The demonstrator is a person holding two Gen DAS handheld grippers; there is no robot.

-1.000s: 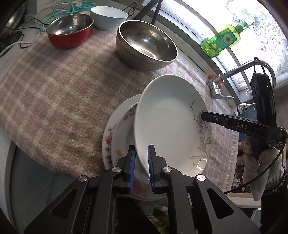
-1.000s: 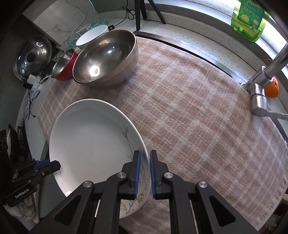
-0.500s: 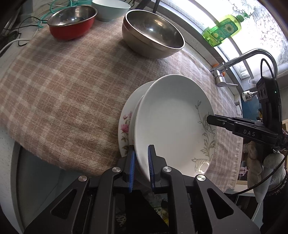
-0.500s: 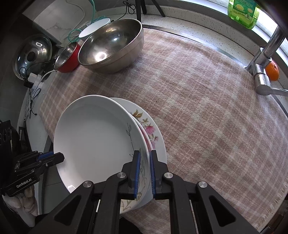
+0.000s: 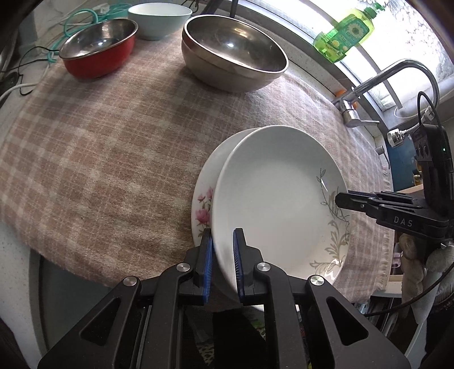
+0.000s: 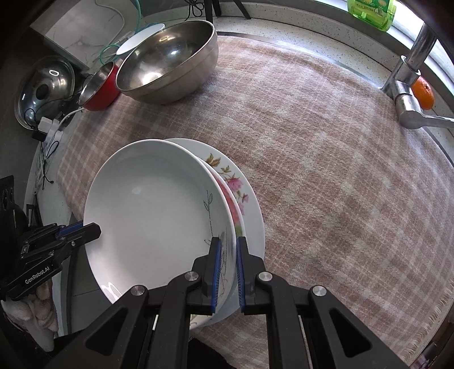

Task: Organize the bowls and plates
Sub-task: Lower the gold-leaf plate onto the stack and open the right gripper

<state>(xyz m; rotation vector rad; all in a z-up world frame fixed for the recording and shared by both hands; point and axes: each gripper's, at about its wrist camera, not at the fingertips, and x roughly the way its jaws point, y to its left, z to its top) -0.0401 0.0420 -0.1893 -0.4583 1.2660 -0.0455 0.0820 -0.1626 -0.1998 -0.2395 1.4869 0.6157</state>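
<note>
i have both grippers on one dish. my left gripper (image 5: pixel 222 255) is closed on the near rim of a white deep plate (image 5: pixel 279 198) with a grey leaf pattern, its blue pads (image 5: pixel 208 261) pinching the edge from either side. my right gripper (image 6: pixel 227 269) clamps the opposite rim of the same plate (image 6: pixel 153 210) — one finger inside the bowl of it, one outside.

the white plate sits over a floral plate (image 5: pixel 204 195) with pink flowers, which lies on the pink plaid cloth (image 5: pixel 99 147) near its front edge. the white plate covers most of the floral one and is offset, so a crescent of the flowered rim shows on one side (image 6: pixel 241 198). i cannot tell whether the two plates are touching or just apart.

further back on the cloth stands a large stainless steel bowl (image 5: pixel 232 54). beside it is a red bowl (image 5: pixel 98 49) with a steel inside, and behind that a pale blue bowl (image 5: pixel 159 18), at the cloth's far edge. a chrome faucet (image 5: pixel 397 79) rises past the cloth's far corner, with a green dish soap bottle (image 5: pixel 344 28) on the sill and an orange (image 6: pixel 422 90) by the tap's base. a steel pot lid (image 6: pixel 42 88) lies off the cloth.
</note>
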